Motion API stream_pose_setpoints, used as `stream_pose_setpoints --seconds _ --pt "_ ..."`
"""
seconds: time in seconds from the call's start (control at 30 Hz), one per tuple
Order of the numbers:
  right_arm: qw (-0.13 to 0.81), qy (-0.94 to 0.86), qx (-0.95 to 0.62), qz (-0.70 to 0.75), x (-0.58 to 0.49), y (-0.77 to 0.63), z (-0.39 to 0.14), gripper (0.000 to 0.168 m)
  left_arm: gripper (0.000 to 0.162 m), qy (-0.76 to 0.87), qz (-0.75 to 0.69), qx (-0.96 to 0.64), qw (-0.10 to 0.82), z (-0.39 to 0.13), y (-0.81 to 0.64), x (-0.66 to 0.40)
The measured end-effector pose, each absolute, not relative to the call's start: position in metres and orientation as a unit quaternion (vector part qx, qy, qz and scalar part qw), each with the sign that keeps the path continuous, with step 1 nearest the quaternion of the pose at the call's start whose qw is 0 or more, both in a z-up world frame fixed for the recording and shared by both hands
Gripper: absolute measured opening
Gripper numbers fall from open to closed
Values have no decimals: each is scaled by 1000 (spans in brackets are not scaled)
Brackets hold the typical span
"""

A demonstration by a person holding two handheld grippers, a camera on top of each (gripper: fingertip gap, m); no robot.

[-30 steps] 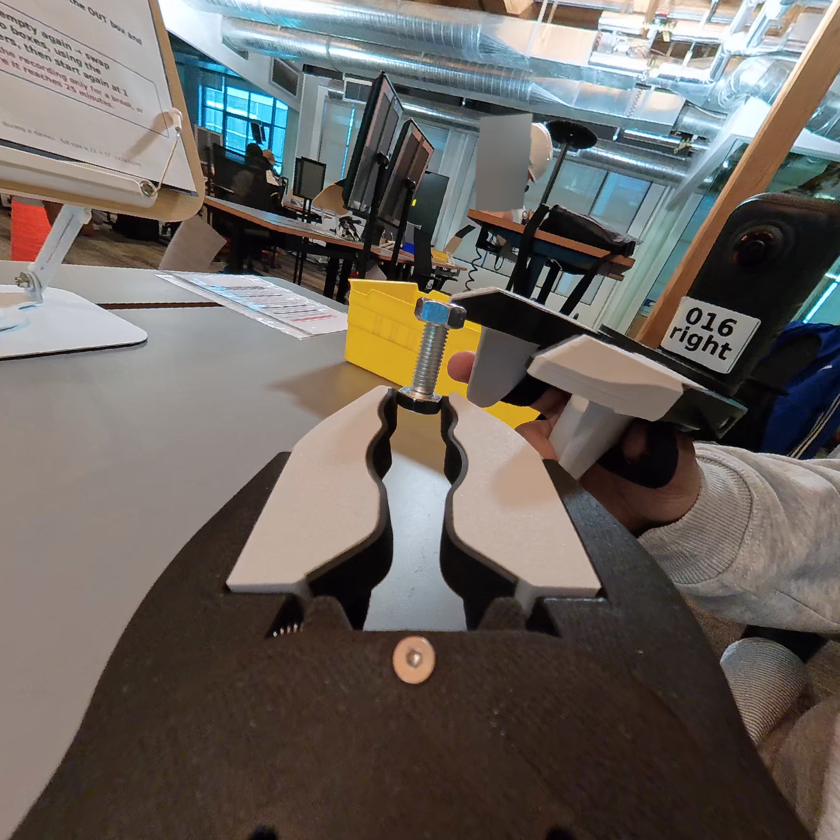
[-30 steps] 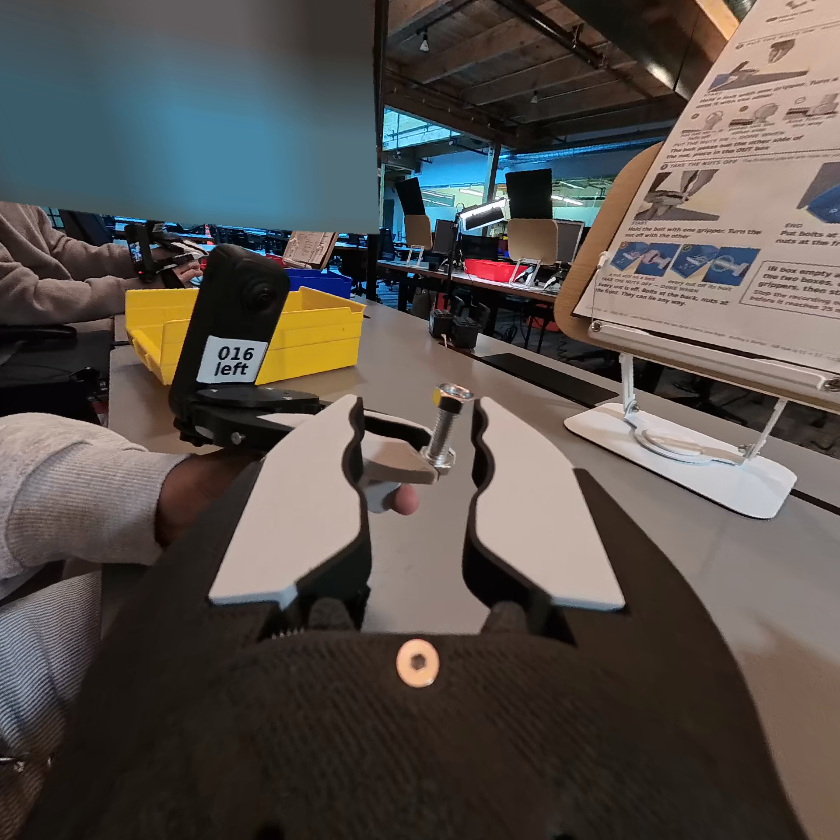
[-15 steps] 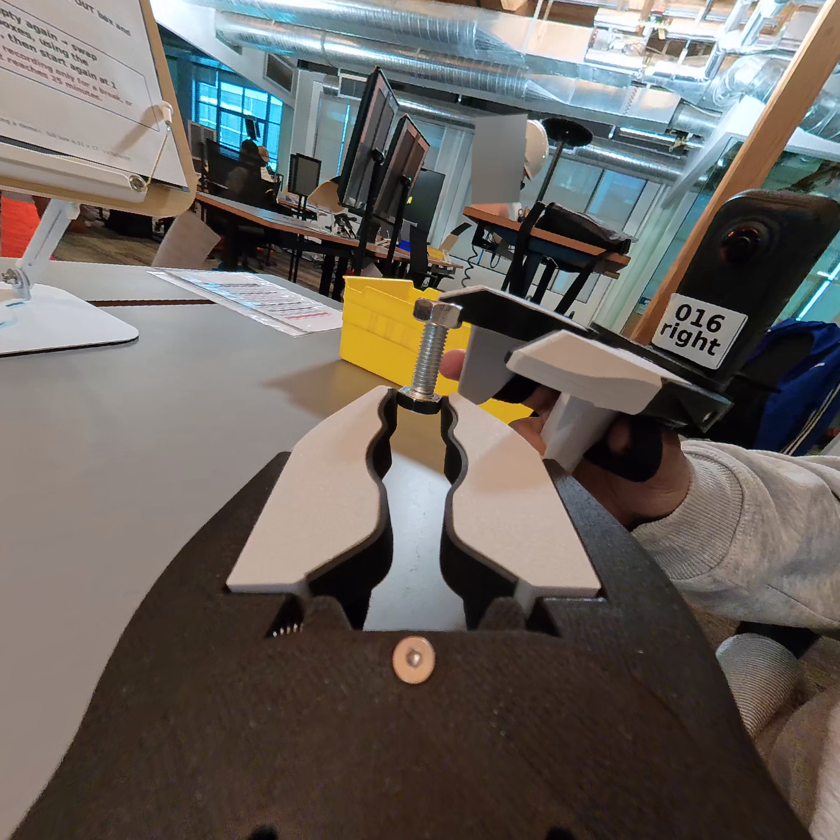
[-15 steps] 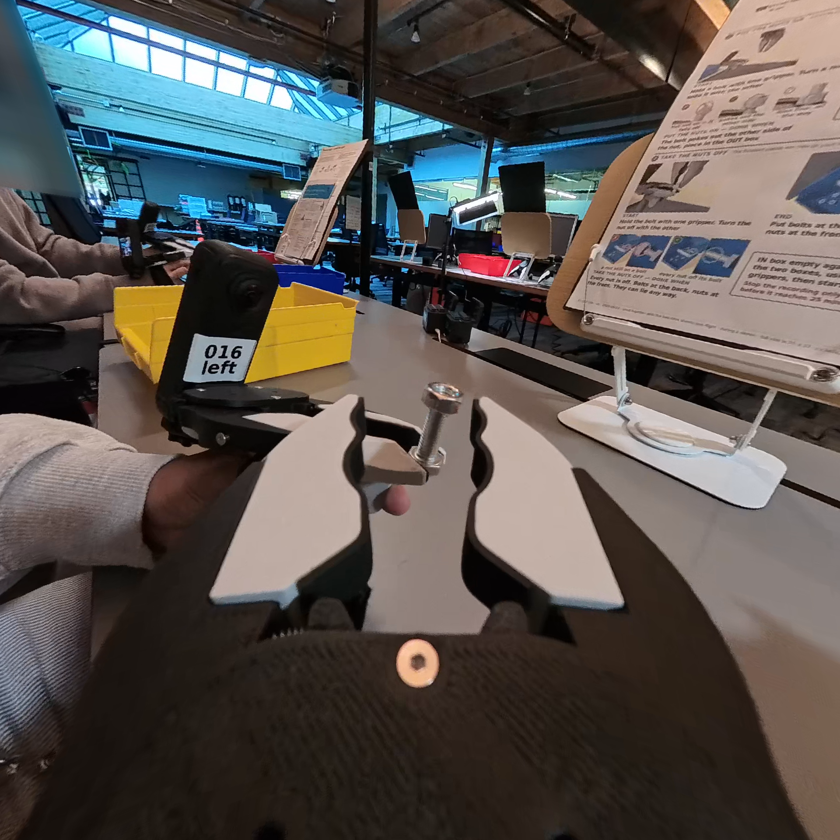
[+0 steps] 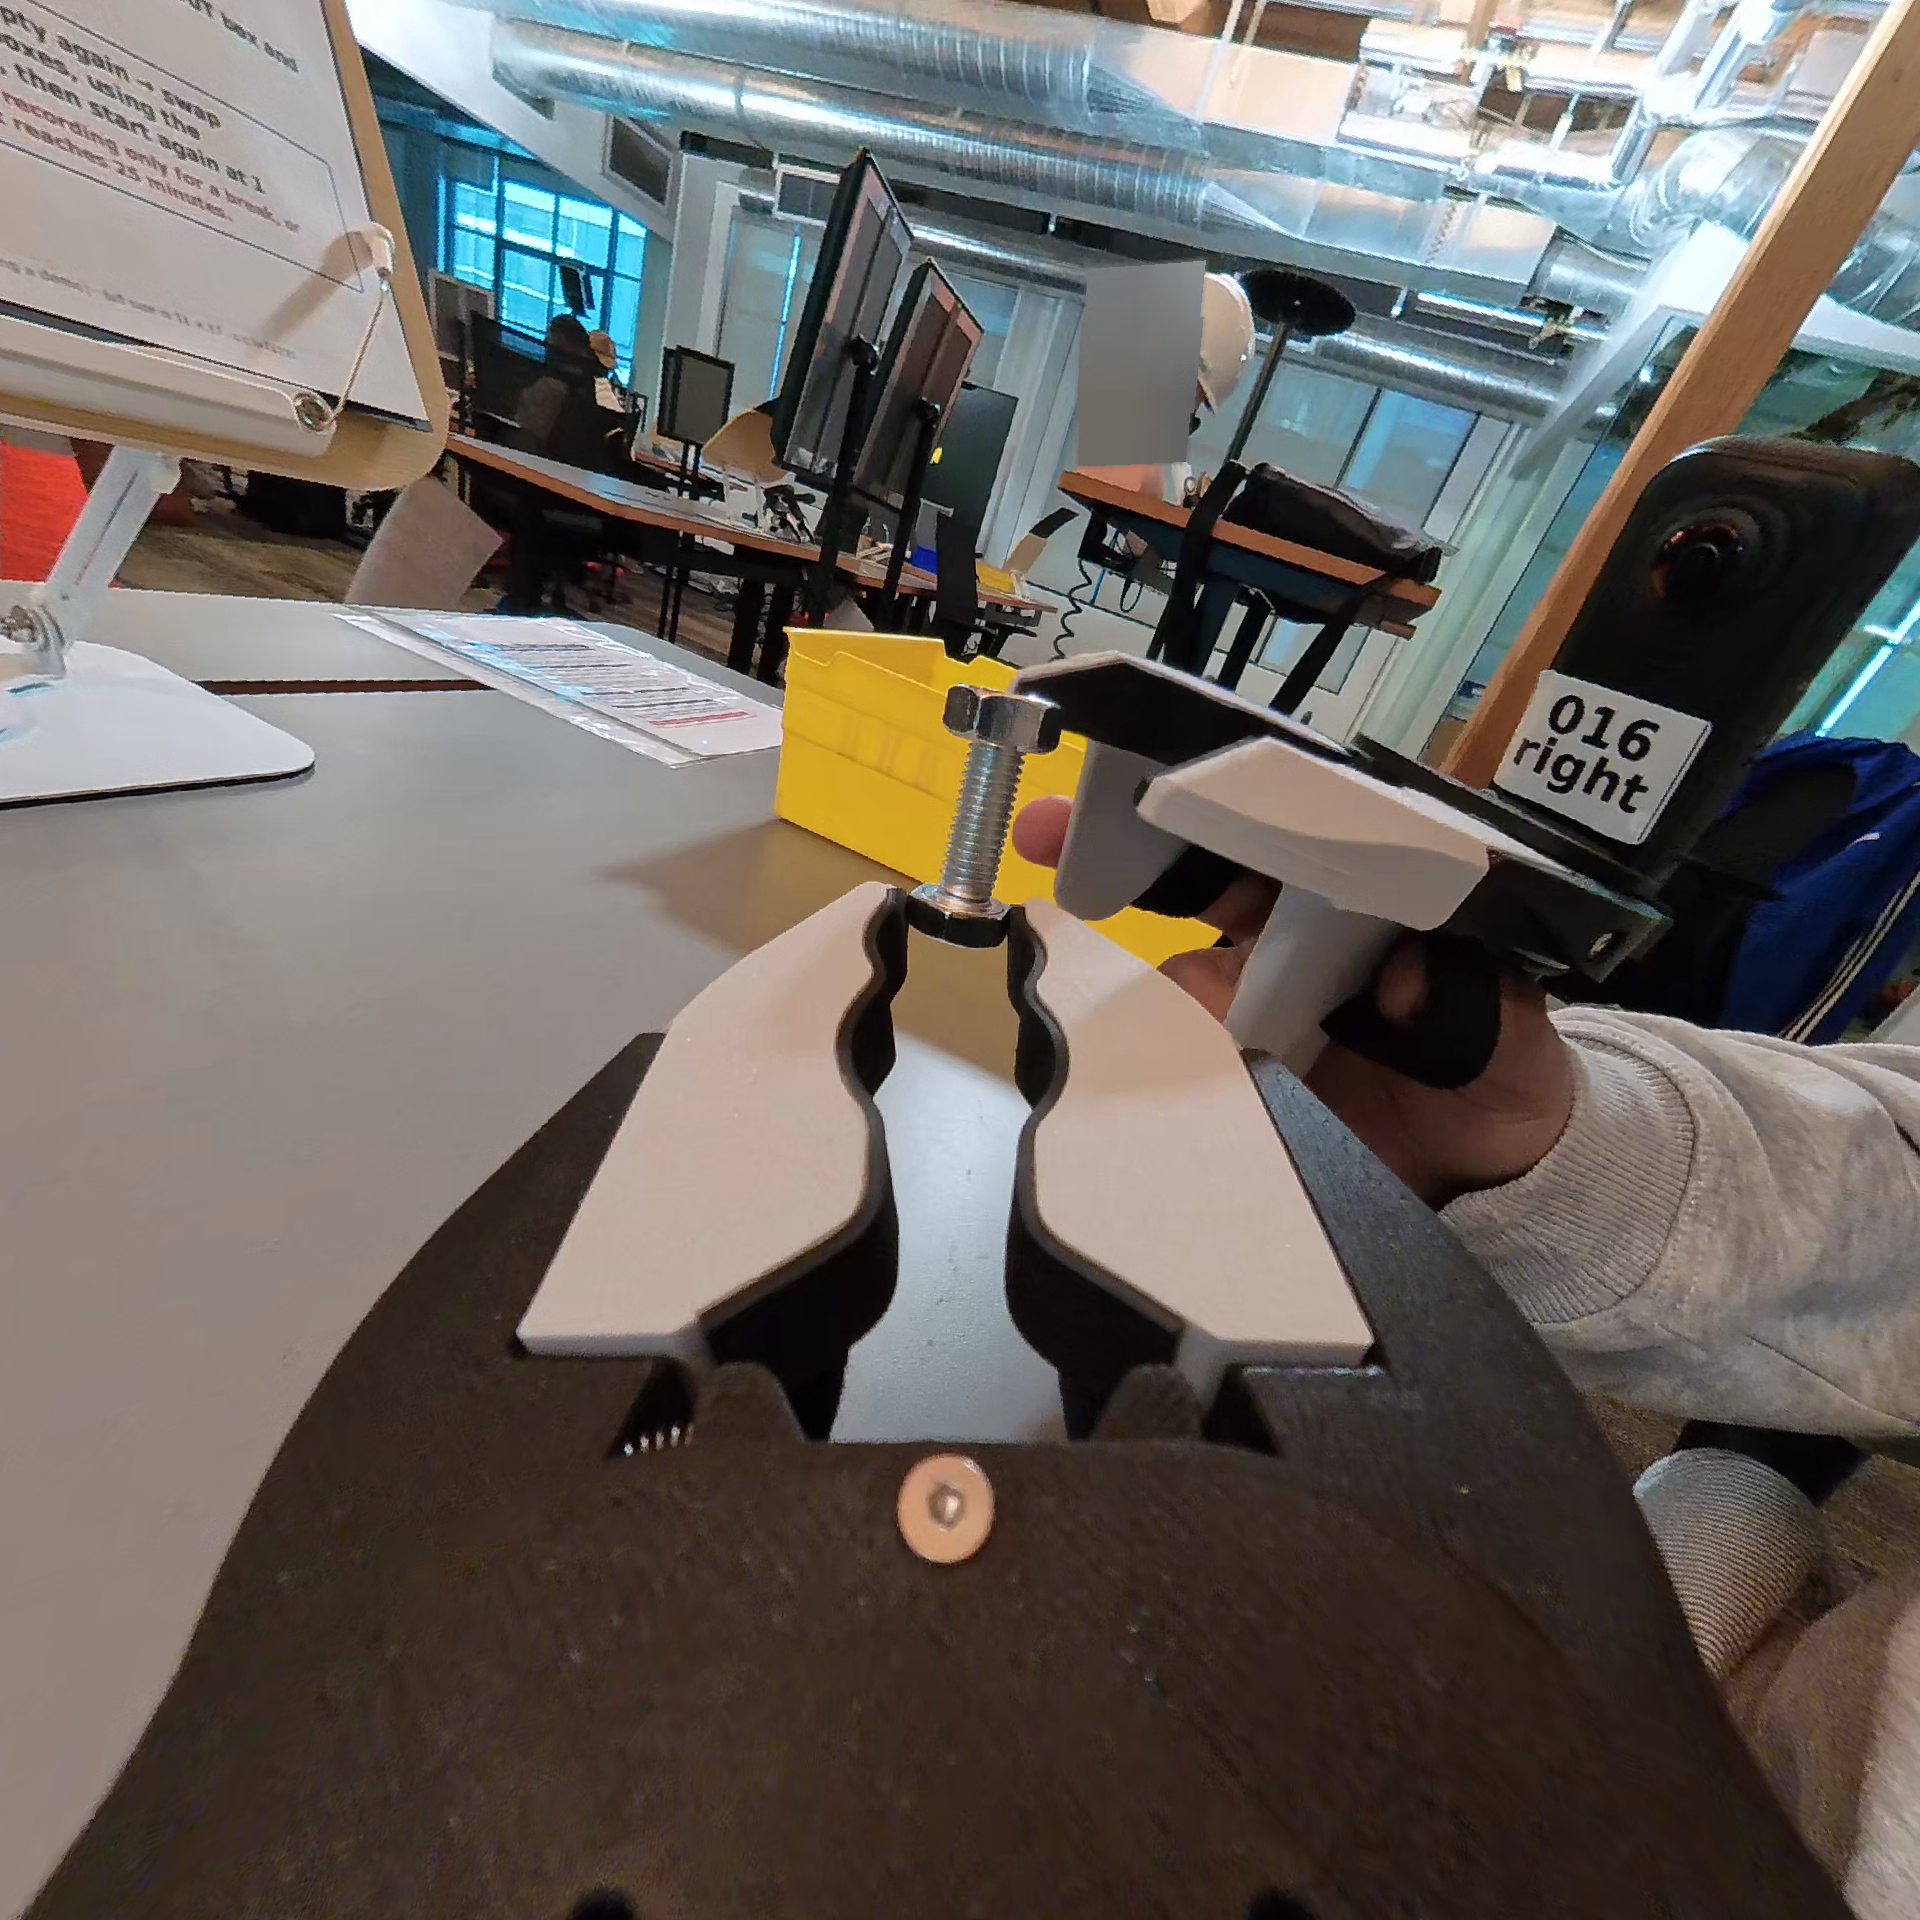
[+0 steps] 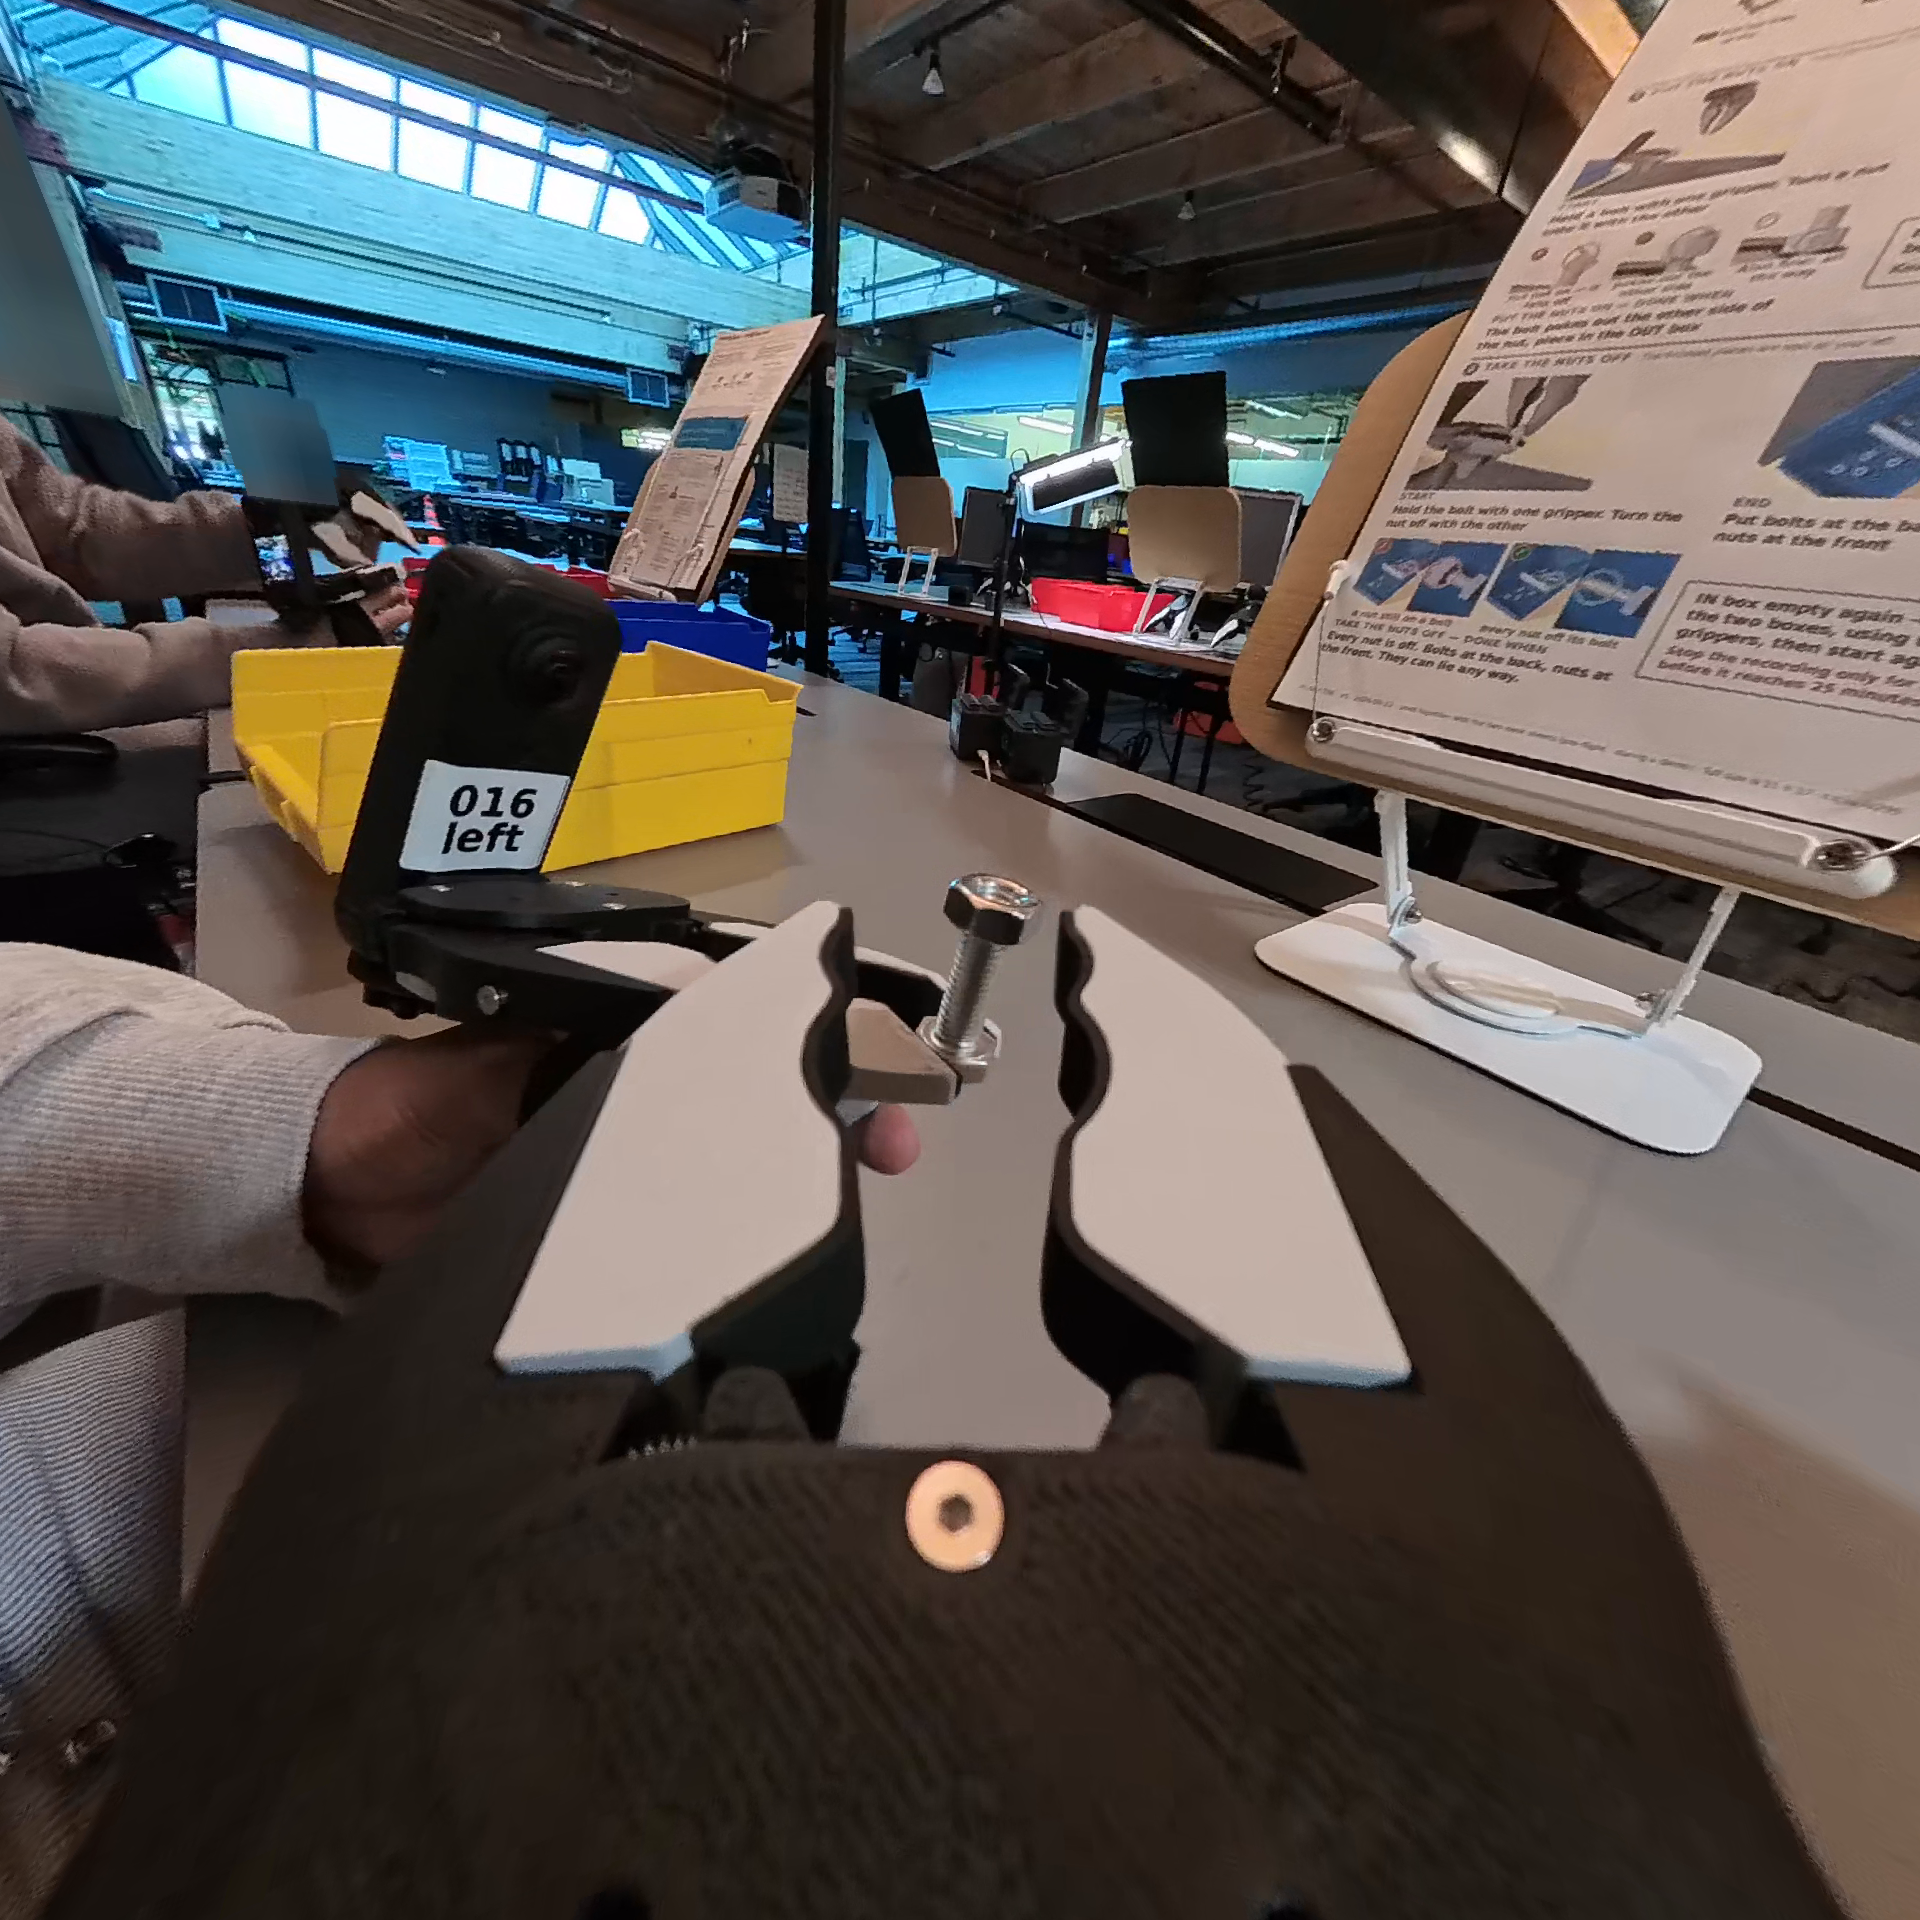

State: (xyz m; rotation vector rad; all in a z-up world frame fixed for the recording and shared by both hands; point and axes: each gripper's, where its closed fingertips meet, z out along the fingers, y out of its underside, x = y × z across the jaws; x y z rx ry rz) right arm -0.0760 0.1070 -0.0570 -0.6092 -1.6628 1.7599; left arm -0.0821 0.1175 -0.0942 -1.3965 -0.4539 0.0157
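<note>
1. Yellow bin (image 6: 665, 748) near tabletop (image 5: 312, 935) far edge; contents hidden.
2. Left tongs (image 5: 956, 925) pinch nut (image 5: 956, 920); bolt (image 5: 982, 810) upright.
3. Right tongs (image 6: 945, 997) spread around bolt, not touching.
4. White stickers on both camera housings.

A grey table (image 5: 312, 987) stood in an open workshop. Silver ducts (image 5: 935, 94) ran overhead beyond it; further back, desks (image 5: 623, 488) carried dark monitors (image 5: 883, 343) before tall windows (image 5: 540, 239). Off the table's other side, skylights (image 6: 416, 135) glowed blue under dark timber beams (image 6: 1195, 135), past a black post (image 6: 826, 312).
</note>
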Motion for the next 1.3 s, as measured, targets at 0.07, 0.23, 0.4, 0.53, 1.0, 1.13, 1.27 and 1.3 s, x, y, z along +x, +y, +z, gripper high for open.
stream_pose_setpoints --seconds 0.07,0.23,0.4,0.53,1.0,1.13,1.27,1.3 --pt "311 -636 -230 668 -75 105 -59 36 19 -207 8 -638 742 -94 118 -82" --pt "317 -639 -214 667 -70 102 -57 24 19 -209 7 -636 743 -94 117 -83" --pt "330 -625 -226 670 -74 109 -52 31 19 -207 7 -637 742 -94 118 -82" --pt "307 -636 -230 669 -75 104 -58 24 19 -208 7 -637 743 -94 118 -82" --pt "299 -639 -228 671 -72 99 -58 34 19 -210 6 -632 746 -93 116 -83" --pt "319 -650 -202 660 -66 95 -58 21 20 -213 4 -629 747 -93 115 -85" --pt "331 -635 -217 664 -71 102 -54 33 20 -212 5 -630 747 -93 115 -84" --pt "329 -632 -223 665 -73 103 -54 36 20 -211 5 -630 747 -93 116 -84"
